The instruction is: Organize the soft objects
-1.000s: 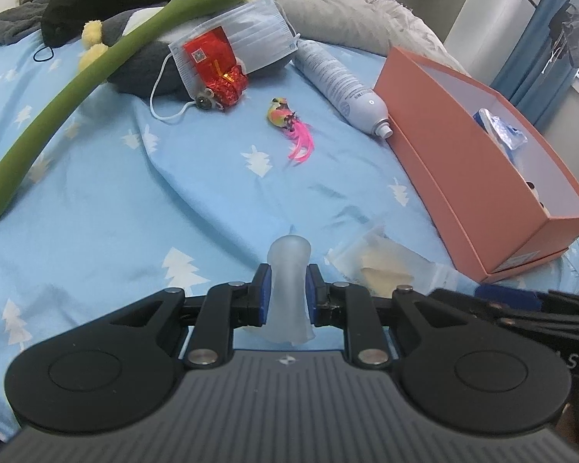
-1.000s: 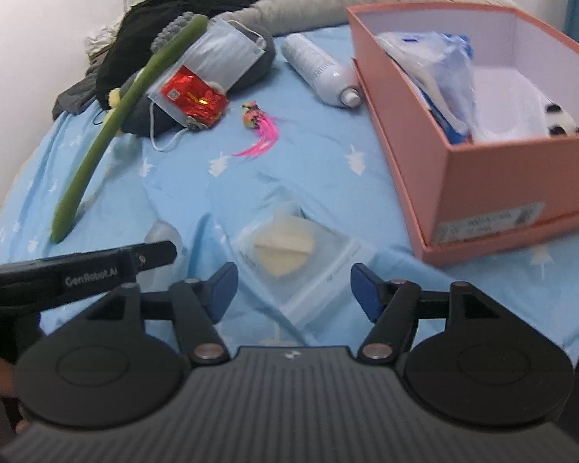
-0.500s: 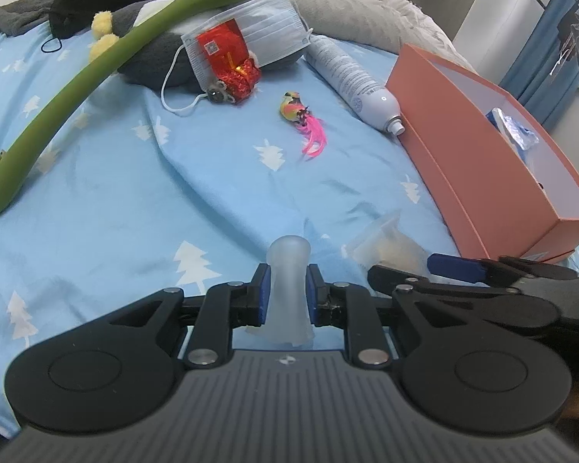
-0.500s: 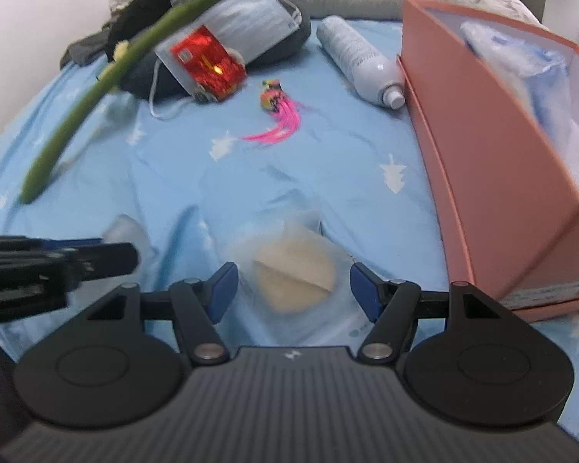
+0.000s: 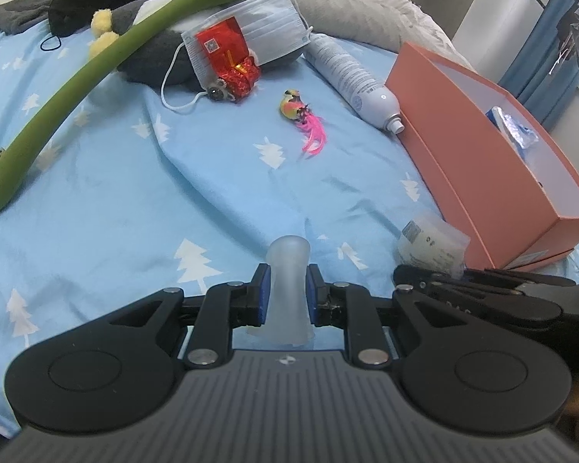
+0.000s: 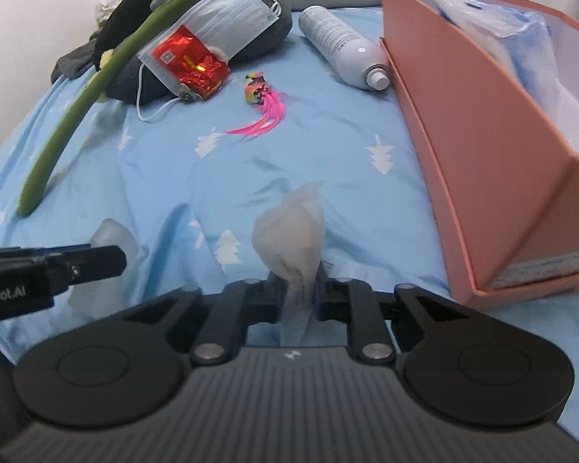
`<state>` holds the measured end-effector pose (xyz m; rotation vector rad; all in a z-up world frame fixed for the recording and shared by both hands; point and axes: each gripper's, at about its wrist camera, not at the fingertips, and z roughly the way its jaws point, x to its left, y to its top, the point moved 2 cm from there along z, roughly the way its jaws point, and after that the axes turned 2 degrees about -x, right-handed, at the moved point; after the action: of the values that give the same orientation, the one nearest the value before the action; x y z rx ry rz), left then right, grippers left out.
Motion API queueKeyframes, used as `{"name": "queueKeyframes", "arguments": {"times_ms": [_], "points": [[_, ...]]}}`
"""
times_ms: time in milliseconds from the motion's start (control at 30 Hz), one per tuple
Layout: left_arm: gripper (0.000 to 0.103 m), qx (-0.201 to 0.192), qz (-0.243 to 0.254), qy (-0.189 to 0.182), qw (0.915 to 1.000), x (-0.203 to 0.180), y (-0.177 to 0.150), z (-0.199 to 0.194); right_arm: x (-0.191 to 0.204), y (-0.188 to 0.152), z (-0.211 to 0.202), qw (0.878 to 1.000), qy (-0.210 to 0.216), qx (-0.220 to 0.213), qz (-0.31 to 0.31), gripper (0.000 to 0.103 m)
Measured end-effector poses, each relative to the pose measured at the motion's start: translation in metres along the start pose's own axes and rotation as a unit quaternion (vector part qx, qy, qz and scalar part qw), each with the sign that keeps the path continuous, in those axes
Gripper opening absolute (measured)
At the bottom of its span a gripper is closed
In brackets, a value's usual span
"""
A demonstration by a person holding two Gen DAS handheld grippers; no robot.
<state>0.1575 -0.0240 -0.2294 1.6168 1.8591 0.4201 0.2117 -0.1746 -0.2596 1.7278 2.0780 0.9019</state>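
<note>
Soft objects are split between both tools and the bed: the left gripper pinches a frosted silicone piece upright between its blue pads, and the right gripper is pressed onto a clear plastic pouch with a pale pad inside, lifted just above the blue bedsheet. From the right wrist view, the coral box stands at 2 o'clock, near the pouch, and already holds a crinkled blue-and-clear package. So some sorting looks done, and these two held items seem bound for the box next. Farther out, much remains on the sheet: a toy bird with pink feathers at 12 o'clock, a white spray bottle just beside the box's far corner at 1 o'clock, and at 11 o'clock a face mask lying over a red foil packet on a dark plush toy, with a long green massage stick leaning across them. By my judgement the task is under halfway.
</note>
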Motion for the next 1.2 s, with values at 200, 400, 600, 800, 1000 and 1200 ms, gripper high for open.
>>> {"name": "queueKeyframes", "arguments": {"times_ms": [200, 400, 600, 800, 1000, 1200], "points": [[0.022, -0.013, 0.010, -0.008, 0.9998, -0.008, 0.005, -0.010, 0.005, -0.002, -0.020, 1.000, 0.000, -0.015, 0.000, 0.014], [0.022, -0.027, 0.024, -0.019, 0.9992, -0.017, 0.011, -0.025, 0.007, 0.006, -0.045, 0.999, 0.006, -0.036, 0.006, 0.014], [0.022, -0.049, 0.039, -0.031, 0.9975, -0.034, 0.023, -0.046, 0.003, 0.020, -0.077, 0.998, 0.010, -0.066, 0.021, 0.014], [0.022, -0.072, 0.046, -0.056, 0.9947, -0.057, 0.045, -0.067, -0.003, 0.040, -0.109, 0.994, 0.010, -0.102, 0.026, 0.014], [0.022, -0.105, 0.074, -0.086, 0.9880, -0.091, 0.073, -0.091, -0.015, 0.068, -0.143, 0.988, 0.001, -0.150, 0.027, 0.014], [0.022, -0.137, 0.089, -0.117, 0.9797, -0.127, 0.106, -0.111, -0.032, 0.096, -0.181, 0.979, -0.024, -0.200, 0.023, 0.014]]}}
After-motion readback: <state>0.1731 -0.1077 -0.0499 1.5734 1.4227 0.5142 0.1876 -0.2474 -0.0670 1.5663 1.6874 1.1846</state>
